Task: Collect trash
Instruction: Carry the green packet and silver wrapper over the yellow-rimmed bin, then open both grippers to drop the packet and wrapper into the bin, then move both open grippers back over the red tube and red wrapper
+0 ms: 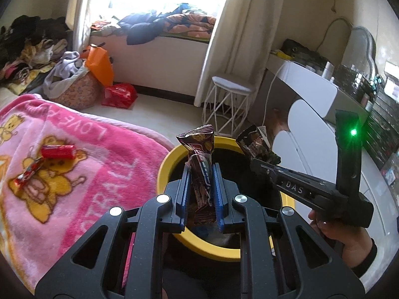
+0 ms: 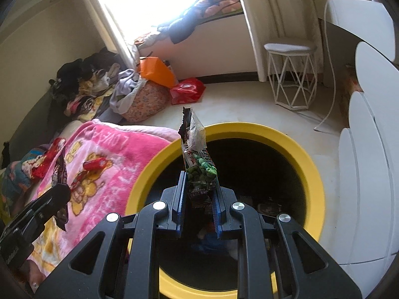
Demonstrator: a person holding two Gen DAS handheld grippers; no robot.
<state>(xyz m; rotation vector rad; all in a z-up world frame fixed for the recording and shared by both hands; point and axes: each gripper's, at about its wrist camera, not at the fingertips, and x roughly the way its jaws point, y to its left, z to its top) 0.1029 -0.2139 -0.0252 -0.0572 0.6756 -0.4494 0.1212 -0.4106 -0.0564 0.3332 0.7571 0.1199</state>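
My left gripper (image 1: 201,172) is shut on a dark brown snack wrapper (image 1: 199,154) and holds it upright over the near rim of a yellow-rimmed black bin (image 1: 164,164). My right gripper (image 2: 199,178) is shut on an opened green-pea snack packet (image 2: 198,159) above the bin's opening, whose rim also shows in the right wrist view (image 2: 309,159). The right gripper (image 1: 259,159) shows in the left wrist view with its packet (image 1: 256,142). The left gripper (image 2: 58,189) with its wrapper shows at the left of the right wrist view. Red wrappers (image 1: 57,151) lie on the pink blanket (image 1: 99,174).
The bin stands between the bed with the pink blanket (image 2: 119,164) and white scalloped furniture (image 2: 369,174). A white wire stool (image 1: 229,104), a red bag (image 1: 119,94), an orange bag (image 1: 99,67) and piled clothes (image 1: 32,47) are on the floor beyond.
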